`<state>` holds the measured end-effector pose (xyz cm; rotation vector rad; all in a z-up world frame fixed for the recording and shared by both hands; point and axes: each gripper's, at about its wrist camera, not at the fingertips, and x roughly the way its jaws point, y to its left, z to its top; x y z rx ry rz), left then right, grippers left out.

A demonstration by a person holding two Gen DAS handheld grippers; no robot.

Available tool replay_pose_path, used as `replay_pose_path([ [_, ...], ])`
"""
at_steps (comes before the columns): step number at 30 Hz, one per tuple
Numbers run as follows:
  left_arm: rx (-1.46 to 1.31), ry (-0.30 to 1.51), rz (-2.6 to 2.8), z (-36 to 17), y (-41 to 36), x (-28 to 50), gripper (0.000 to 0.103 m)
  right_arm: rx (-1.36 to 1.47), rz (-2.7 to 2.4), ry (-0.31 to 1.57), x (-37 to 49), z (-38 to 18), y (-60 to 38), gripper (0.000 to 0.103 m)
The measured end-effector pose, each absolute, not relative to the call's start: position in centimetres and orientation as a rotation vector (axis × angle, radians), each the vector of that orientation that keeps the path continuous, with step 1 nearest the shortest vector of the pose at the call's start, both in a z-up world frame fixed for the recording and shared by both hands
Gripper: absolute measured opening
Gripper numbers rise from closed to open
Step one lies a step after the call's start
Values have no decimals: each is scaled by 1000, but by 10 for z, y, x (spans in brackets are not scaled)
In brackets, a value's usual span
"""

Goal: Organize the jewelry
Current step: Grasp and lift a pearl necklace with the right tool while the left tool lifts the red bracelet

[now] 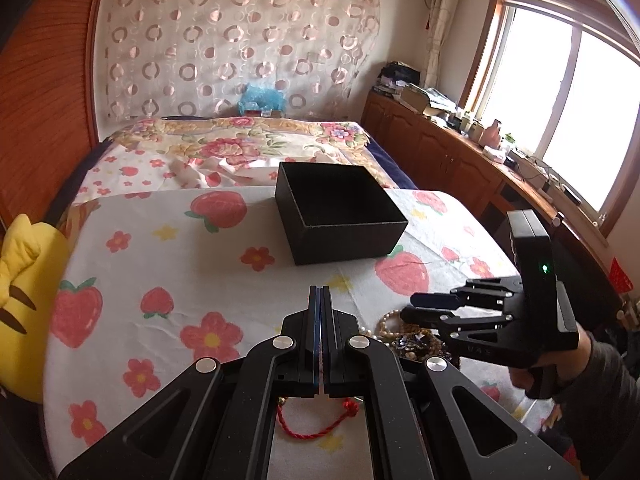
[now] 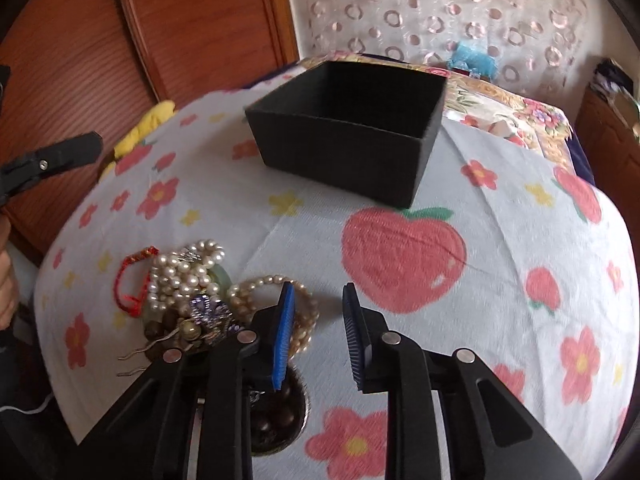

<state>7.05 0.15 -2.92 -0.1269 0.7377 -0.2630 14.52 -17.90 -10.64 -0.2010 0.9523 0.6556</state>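
Note:
An open black box stands on the strawberry-print cloth, with nothing visible inside. A jewelry pile lies near the front: white pearls, a beige pearl bracelet, a red cord and dark beads. My left gripper is shut with nothing in it, raised short of the box. My right gripper stands open just right of the pile. Its left finger overlaps the beige bracelet, and nothing is between the jaws.
A yellow plush toy lies at the cloth's left edge by the wooden panel. Beyond the box lies a floral bedspread. A cluttered wooden cabinet runs under the window on the right. A metal hairpin sticks out of the pile.

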Motion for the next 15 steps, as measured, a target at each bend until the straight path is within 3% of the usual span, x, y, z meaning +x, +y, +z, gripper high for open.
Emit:
replay_pose_path([
  [3, -105, 742, -244, -32, 4, 67, 0, -241, 668, 964, 148, -105, -173, 25],
  [8, -79, 820, -253, -53, 8, 60, 0, -259, 695, 975, 152, -106, -173, 6],
  [11, -31, 899, -232, -78, 7, 60, 2, -264, 685, 952, 148, -106, -173, 5],
  [13, 3, 931, -229, -88, 6, 60, 20, -278, 650, 930, 146, -105, -173, 5],
  [15, 28, 944, -228, -94, 4, 60, 31, -262, 635, 902, 143, -100, -179, 5],
])
